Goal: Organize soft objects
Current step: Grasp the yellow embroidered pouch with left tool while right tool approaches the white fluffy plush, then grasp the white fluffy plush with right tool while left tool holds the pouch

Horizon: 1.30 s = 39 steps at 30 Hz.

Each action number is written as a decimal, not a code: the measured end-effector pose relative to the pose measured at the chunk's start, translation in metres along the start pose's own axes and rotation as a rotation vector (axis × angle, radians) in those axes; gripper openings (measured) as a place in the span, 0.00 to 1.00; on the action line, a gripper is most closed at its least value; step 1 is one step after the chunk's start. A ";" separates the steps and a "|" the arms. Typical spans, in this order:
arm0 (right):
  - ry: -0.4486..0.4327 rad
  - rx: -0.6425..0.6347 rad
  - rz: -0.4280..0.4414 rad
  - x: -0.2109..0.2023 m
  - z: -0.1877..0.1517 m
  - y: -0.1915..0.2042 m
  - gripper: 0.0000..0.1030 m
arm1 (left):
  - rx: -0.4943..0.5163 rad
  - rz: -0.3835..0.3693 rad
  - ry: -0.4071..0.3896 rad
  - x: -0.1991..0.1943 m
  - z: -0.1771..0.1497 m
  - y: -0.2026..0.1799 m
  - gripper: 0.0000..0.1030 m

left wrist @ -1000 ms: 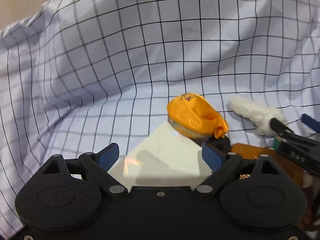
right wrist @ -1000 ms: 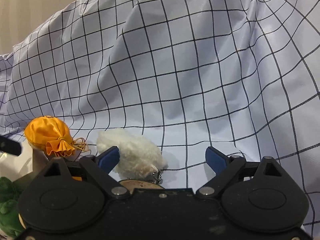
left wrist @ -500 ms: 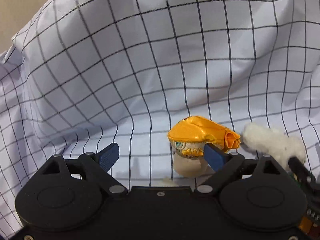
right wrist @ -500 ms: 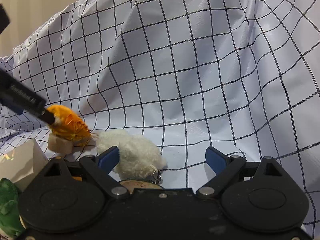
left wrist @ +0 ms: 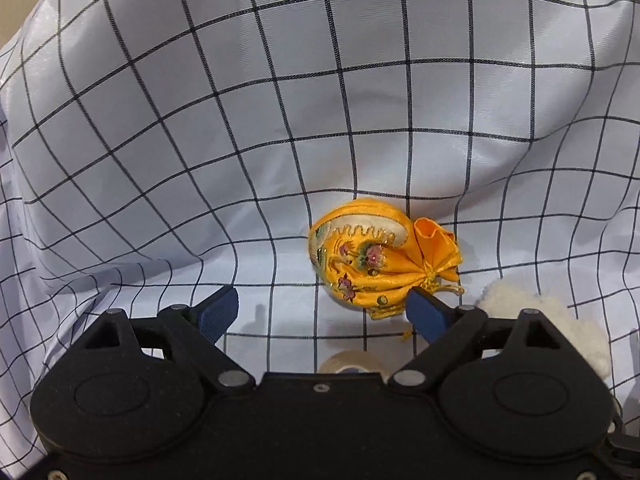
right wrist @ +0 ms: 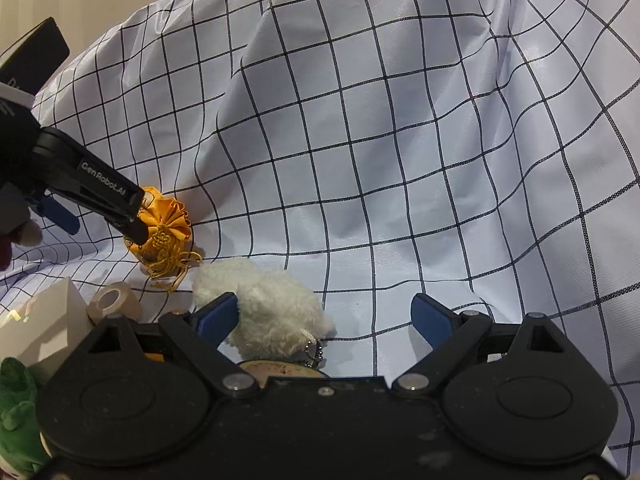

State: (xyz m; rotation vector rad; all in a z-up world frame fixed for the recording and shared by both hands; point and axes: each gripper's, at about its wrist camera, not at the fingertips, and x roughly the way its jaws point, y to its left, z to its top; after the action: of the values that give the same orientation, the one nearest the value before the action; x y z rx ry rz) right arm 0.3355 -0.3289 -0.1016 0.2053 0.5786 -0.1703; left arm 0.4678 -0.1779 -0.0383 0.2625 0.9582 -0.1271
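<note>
Left tool (left wrist: pixel 322 308) stands wide open, holding nothing; orange pouch (left wrist: pixel 376 256) lies on checked cloth (left wrist: pixel 280 120) at its two o'clock. Right tool (right wrist: pixel 324 312) gapes empty, white plush (right wrist: pixel 272 312) at its nine o'clock finger.

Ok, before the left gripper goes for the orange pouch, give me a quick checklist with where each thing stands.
1. Left gripper open: ok. Its jaws stand wide, have just been closing slightly, and have nothing between them.
2. Pouch centred between its fingers: not ok. It lies ahead, off toward the right finger.
3. Pouch settled on the cloth: ok.
4. Tape clear of the pouch: ok, they are apart.
5. Right gripper open: ok. The plush sits by its left finger, unpinched.
6. Left gripper touching the pouch: cannot tell.
</note>
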 end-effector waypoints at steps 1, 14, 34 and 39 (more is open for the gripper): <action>0.000 -0.001 0.000 0.000 0.000 0.000 0.90 | -0.012 -0.014 -0.001 0.001 0.001 0.000 0.86; 0.000 -0.002 -0.002 0.000 0.000 0.001 0.90 | -0.209 -0.130 0.053 0.028 0.022 0.005 0.86; 0.002 -0.014 -0.010 0.000 0.001 0.001 0.90 | -0.163 -0.136 -0.011 0.011 0.015 -0.006 0.74; 0.022 -0.033 -0.028 0.002 0.003 0.004 0.96 | -0.131 -0.170 -0.030 -0.012 0.009 0.002 0.74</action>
State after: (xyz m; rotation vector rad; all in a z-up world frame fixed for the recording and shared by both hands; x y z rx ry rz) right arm 0.3396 -0.3262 -0.0998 0.1673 0.6057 -0.1854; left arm 0.4687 -0.1788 -0.0229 0.0579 0.9541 -0.2223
